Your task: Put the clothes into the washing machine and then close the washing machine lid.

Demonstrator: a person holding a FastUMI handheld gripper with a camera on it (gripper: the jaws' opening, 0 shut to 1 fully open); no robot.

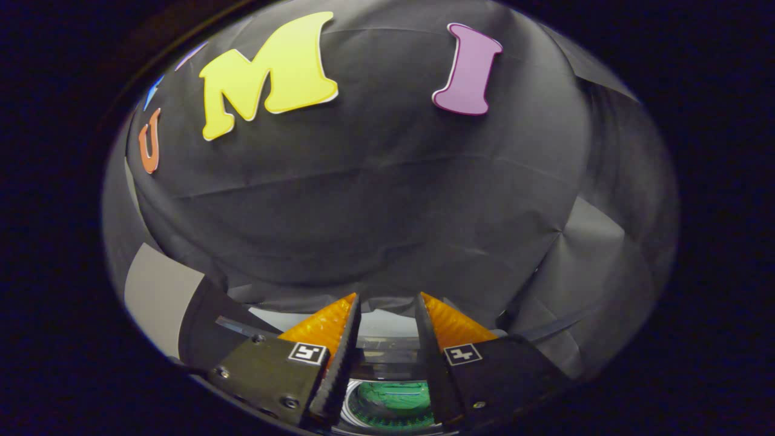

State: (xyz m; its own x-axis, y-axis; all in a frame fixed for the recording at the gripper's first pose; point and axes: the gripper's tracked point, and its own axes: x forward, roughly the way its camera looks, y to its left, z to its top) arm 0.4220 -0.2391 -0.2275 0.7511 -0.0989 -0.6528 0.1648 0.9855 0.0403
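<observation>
Gripper view looks down past the fingers onto one washing machine (387,404): its round opening lies between and just below the two fingers, with something green showing inside that is too blurred to name. One pale, flat panel (378,324), apparently the machine's raised lid or top, stands just beyond the fingertips. The gripper (387,298) has its two fingers parted by a moderate gap and holds nothing. Behind rises the booth's black cloth wall (375,200).
</observation>
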